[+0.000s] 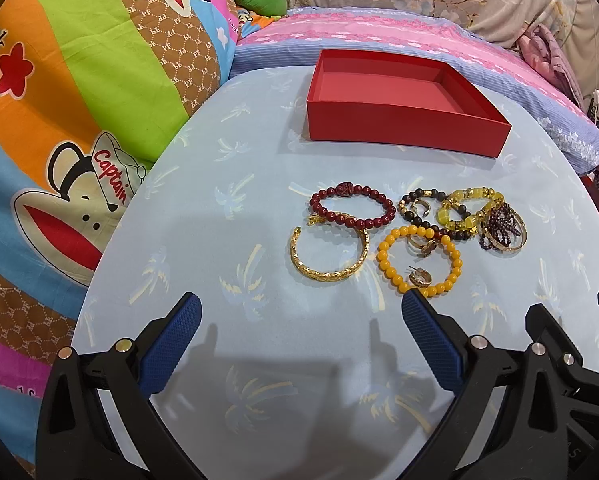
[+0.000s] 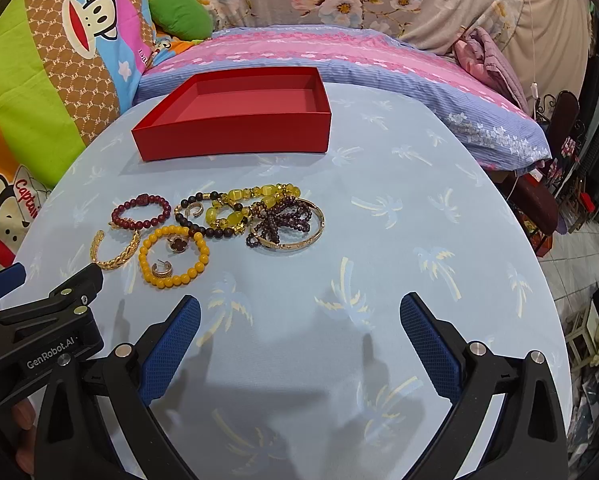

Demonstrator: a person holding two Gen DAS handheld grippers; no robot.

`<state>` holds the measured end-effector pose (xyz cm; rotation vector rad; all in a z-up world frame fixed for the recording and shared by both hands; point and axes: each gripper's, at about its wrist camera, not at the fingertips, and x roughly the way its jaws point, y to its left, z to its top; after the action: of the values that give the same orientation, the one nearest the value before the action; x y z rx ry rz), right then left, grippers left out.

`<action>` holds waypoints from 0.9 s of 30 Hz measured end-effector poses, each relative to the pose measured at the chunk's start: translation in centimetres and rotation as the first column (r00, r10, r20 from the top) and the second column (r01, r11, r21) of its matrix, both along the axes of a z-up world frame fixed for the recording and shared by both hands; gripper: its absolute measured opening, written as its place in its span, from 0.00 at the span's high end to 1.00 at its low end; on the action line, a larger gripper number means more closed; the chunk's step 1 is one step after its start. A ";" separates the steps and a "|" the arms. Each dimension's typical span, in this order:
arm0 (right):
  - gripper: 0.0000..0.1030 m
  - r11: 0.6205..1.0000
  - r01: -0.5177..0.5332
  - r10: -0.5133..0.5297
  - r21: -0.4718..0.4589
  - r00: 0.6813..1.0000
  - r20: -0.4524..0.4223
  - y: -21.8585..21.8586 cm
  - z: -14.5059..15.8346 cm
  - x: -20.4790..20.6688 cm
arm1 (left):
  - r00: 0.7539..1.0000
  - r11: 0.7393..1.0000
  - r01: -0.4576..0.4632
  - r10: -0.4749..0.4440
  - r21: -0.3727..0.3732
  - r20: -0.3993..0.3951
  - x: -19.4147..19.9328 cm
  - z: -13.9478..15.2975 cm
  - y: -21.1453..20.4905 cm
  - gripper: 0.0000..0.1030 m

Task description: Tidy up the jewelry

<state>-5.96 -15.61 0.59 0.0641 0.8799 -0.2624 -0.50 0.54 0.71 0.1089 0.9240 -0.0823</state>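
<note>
We hold the left gripper (image 1: 301,312) and the right gripper (image 2: 299,312) low over the pale blue table (image 2: 399,216), both with jaws spread wide and nothing between them. The jewelry lies in a loose cluster ahead: a dark red bead bracelet (image 1: 353,208), a gold cuff (image 1: 329,256) and an orange bead bracelet (image 1: 419,260) ringing a small gold earring (image 1: 419,279). Beyond them sits the open red box (image 1: 407,104) with nothing inside.
</note>
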 end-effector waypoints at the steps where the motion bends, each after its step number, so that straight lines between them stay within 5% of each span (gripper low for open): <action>1: 0.06 1.000 0.000 0.000 -0.001 1.000 0.000 0.0 0.0 0.0 | 1.000 1.000 0.000 0.000 0.000 0.000 0.0 0.0 0.0 0.07; 27: 0.06 1.000 0.004 -0.004 -0.001 1.000 0.014 0.1 0.5 -0.4 | 1.000 1.000 0.001 -0.001 0.005 0.009 -0.5 0.1 0.2 0.07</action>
<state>-6.38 -15.49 1.06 0.0663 0.8662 -0.2658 -1.00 0.77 0.84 0.1144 0.9148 -0.0805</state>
